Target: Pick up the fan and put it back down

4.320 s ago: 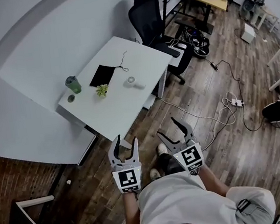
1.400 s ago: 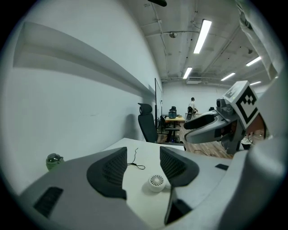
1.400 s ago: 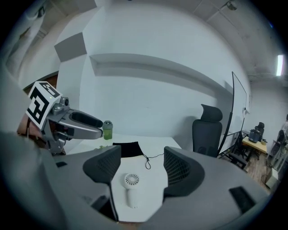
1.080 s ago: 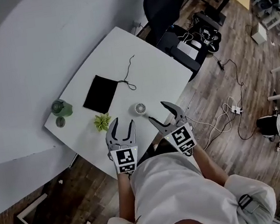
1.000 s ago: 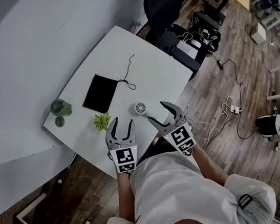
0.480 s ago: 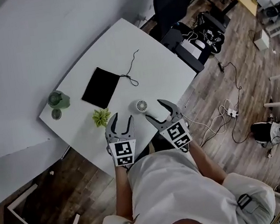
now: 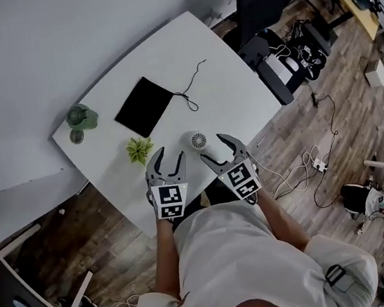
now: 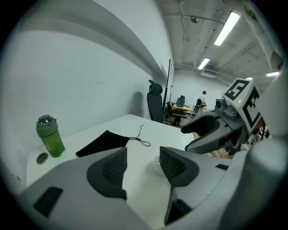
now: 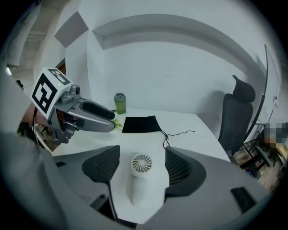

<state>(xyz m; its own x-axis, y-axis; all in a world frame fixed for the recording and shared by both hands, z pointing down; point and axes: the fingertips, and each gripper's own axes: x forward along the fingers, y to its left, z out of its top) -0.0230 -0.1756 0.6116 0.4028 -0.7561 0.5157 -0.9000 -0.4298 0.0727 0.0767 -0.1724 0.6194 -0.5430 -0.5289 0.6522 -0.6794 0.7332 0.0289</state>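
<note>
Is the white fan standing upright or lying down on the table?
Lying down: the fan rests with its handle flat on the table, grille facing up.

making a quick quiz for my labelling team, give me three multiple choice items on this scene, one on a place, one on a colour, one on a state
1. Where does the fan lie?
A) on the floor
B) on the table, just ahead of the right gripper
C) on the chair seat

2. What colour is the bottle?
A) green
B) red
C) blue

3. How does the right gripper stand?
A) shut on the fan
B) fully shut, empty
C) open, touching nothing

Answers:
1 B: the right gripper view shows it flat on the white tabletop ahead of the jaws.
2 A: body and lid are green in the left gripper view.
3 C: the jaws stand apart and have just been opening; the fan shows in the gap, but no pad touches it.
</note>
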